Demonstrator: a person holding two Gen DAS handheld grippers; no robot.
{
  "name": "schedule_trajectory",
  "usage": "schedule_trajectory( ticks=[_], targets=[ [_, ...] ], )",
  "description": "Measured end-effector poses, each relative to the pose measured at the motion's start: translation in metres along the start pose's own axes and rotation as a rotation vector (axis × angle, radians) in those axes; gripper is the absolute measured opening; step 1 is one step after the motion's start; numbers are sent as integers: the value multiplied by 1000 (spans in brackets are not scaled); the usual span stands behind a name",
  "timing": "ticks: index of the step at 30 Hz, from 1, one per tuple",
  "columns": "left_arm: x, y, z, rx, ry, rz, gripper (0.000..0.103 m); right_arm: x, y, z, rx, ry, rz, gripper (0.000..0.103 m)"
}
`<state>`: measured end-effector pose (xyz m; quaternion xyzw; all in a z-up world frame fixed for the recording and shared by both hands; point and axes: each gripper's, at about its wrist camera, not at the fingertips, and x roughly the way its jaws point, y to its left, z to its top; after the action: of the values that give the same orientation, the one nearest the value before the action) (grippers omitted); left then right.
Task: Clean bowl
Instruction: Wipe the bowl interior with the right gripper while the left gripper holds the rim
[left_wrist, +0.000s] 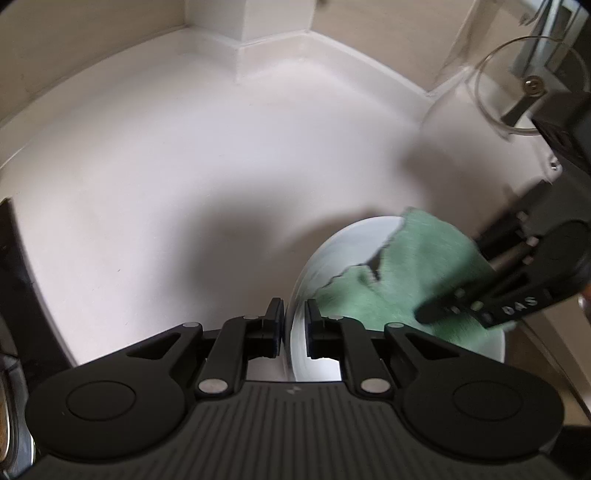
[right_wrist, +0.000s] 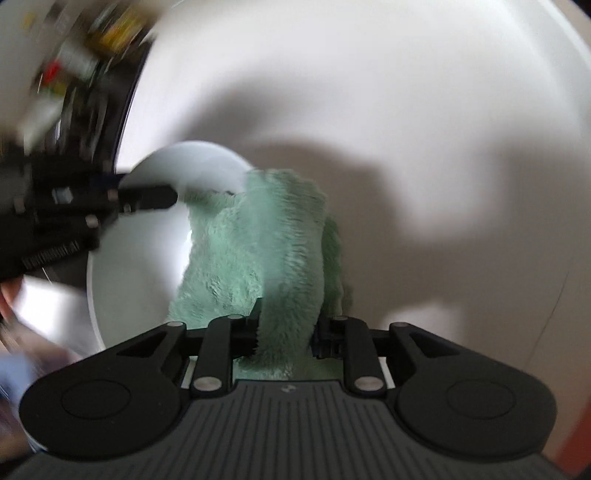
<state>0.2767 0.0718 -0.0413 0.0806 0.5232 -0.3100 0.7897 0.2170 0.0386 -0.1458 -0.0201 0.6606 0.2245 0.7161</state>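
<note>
A white bowl (left_wrist: 332, 254) is tilted above a white counter. My left gripper (left_wrist: 294, 317) is shut on the bowl's rim, one finger inside and one outside. A green fluffy cloth (left_wrist: 417, 273) lies inside the bowl. In the right wrist view my right gripper (right_wrist: 287, 325) is shut on the green cloth (right_wrist: 266, 258) and presses it into the bowl (right_wrist: 147, 236). The left gripper's fingers (right_wrist: 147, 197) show there on the bowl's far rim. In the left wrist view the right gripper's body (left_wrist: 517, 280) comes in from the right over the cloth.
A clear glass vessel (left_wrist: 517, 85) stands at the back right of the white counter (left_wrist: 184, 166). A wall corner post (left_wrist: 255, 22) rises at the back. A dark edge (left_wrist: 22, 266) runs along the counter's left side. Blurred items (right_wrist: 74, 55) sit at the upper left.
</note>
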Motion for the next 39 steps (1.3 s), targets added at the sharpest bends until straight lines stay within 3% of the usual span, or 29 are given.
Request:
schedule_trajectory(
  ticks=[8,11,13,16,19,24,29,33,37,39],
  targets=[
    [10,5,20,-34,37,-30,12,6,12,47,-566,80,14,18],
    [13,3,21,-32,61,24,7,10,18,64,-689,87,26,18],
    [13,3,20,-47,65,44,4,12,21,75,-703,67,23,18],
    [10,8,15,-109,49,63,4,15,14,89,-573,27,41,18],
    [6,11,7,-194,8,74,4,14,-12,87,-254,-5,78,18],
    [-1,11,-7,-273,-46,89,6,3,-36,40,45,-68,58,17],
    [-4,14,-15,-307,-74,74,6,-7,-50,-8,291,-105,102,19],
    [-3,12,-19,-251,-49,18,6,-3,-42,-24,284,-110,69,18],
    [-5,20,-20,-229,-25,-62,12,1,-26,-12,109,-78,18,17],
    [-5,20,-17,-216,-26,-68,12,1,-23,-5,9,-53,3,17]
  ],
)
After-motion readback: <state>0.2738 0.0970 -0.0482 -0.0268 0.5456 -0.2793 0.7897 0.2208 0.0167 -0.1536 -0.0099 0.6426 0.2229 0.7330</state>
